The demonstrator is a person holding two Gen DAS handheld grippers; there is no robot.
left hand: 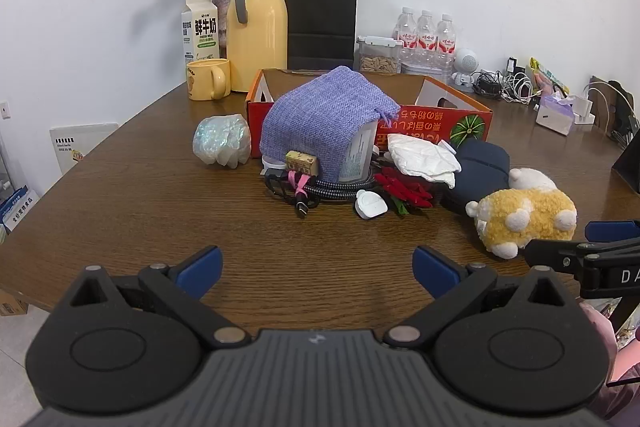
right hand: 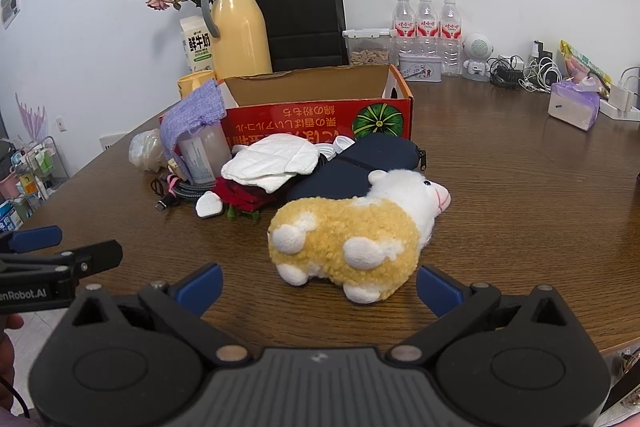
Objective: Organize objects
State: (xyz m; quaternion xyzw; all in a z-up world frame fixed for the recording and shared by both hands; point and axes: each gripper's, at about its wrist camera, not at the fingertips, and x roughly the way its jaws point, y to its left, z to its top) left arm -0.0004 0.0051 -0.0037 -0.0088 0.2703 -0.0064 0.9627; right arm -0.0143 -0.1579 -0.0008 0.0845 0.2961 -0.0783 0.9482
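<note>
Both grippers tilted down over table, jaws spread wide, empty: left gripper (left hand: 318, 269); right gripper (right hand: 319, 285), plush sheep (right hand: 352, 239) just ahead.

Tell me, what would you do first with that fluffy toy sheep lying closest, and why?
Probably ease the right gripper forward so its open jaws come around the plush sheep. The sheep lies right ahead of it, apart from the pile, and the red cardboard box behind stands open, looking empty from here. The left gripper holds nothing.
</note>
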